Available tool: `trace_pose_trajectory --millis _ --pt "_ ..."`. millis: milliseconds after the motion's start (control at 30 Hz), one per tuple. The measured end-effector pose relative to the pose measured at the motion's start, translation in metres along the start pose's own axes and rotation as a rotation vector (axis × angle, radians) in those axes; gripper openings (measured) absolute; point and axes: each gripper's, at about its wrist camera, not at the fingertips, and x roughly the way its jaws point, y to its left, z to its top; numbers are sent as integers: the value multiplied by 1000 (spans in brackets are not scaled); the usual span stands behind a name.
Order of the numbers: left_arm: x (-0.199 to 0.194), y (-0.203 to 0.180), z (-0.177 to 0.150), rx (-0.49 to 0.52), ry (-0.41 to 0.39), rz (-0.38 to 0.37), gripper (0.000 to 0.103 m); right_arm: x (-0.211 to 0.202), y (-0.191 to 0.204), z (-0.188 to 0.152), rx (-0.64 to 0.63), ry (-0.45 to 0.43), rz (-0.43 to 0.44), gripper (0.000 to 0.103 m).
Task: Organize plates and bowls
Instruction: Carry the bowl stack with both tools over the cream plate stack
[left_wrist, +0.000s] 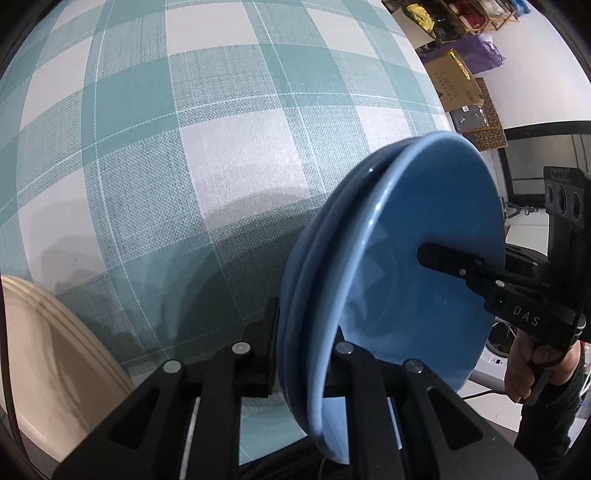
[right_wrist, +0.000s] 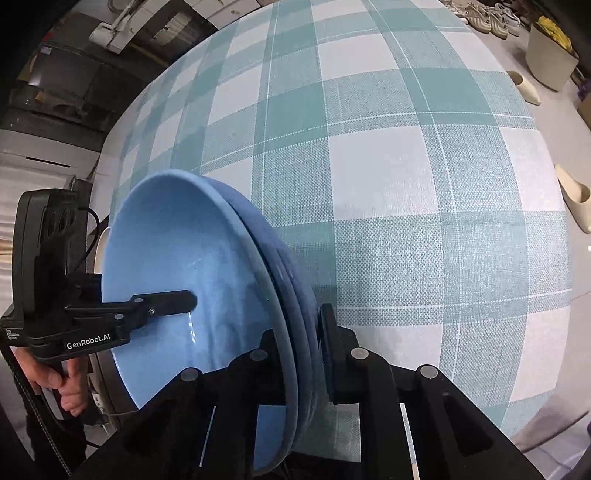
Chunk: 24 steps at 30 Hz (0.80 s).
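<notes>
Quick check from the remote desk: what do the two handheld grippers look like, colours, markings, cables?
Both are matte black with silver rivets. The right gripper reads "DAS"; its hand is bare. The left gripper reads "GenRobot.AI", with a black cable behind its three-lens camera block.

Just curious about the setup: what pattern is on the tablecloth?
The tablecloth has a teal-and-white check pattern with thin white lines, clearest in the right wrist view.

Ahead of both grippers the checked tablecloth (left_wrist: 221, 147) lies bare and open. The blue plates (left_wrist: 406, 277), held on edge between the two tools, block the way across. A cream dish (left_wrist: 55, 369) sits close on the left gripper's (left_wrist: 303, 354) left
</notes>
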Motion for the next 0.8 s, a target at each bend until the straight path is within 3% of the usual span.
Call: trace_pose_trajectory --millis 233,467,800 --pt "-3 -2 3 5 -21 6 11 -3 6 8 -20 -8 -22 11" --pt "-3 -7 -6 58 -34 75 14 7 11 3 -82 32 -42 11" --pt "1 -14 -9 79 5 106 14 14 20 -3 -101 57 -76 13"
